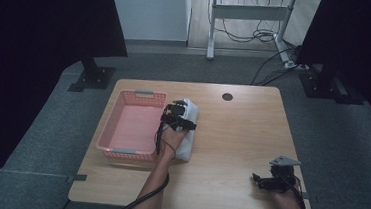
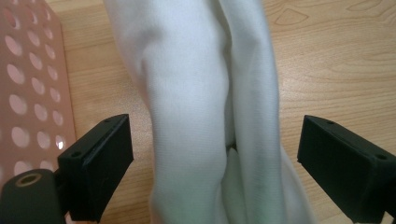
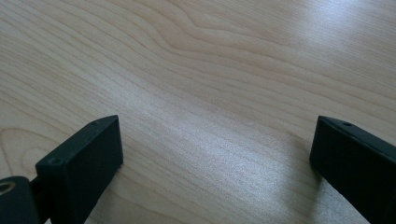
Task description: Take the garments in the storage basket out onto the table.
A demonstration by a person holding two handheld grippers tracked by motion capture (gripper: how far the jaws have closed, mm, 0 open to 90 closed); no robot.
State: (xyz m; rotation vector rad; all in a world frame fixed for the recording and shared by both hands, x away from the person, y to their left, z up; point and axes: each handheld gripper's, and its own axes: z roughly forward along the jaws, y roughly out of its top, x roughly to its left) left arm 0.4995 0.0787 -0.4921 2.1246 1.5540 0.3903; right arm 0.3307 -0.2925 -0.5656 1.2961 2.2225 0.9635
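Note:
A folded white cloth (image 1: 187, 135) lies on the wooden table (image 1: 241, 139), right beside a pink perforated basket (image 1: 143, 95). My left gripper (image 1: 175, 114) hovers over the cloth's far half. In the left gripper view the cloth (image 2: 196, 93) runs up between the two black jaws, which stand wide apart with their pads clear of the fabric; the left gripper (image 2: 215, 137) is open. The basket wall (image 2: 28, 93) shows at the left of that view. My right gripper (image 1: 262, 182) rests near the table's front right corner, open (image 3: 215, 140) over bare wood.
The basket holds nothing that I can see. A small black round grommet (image 1: 227, 96) sits in the table near its far edge. Dark panels on stands flank the table, and a desk frame with cables stands beyond it.

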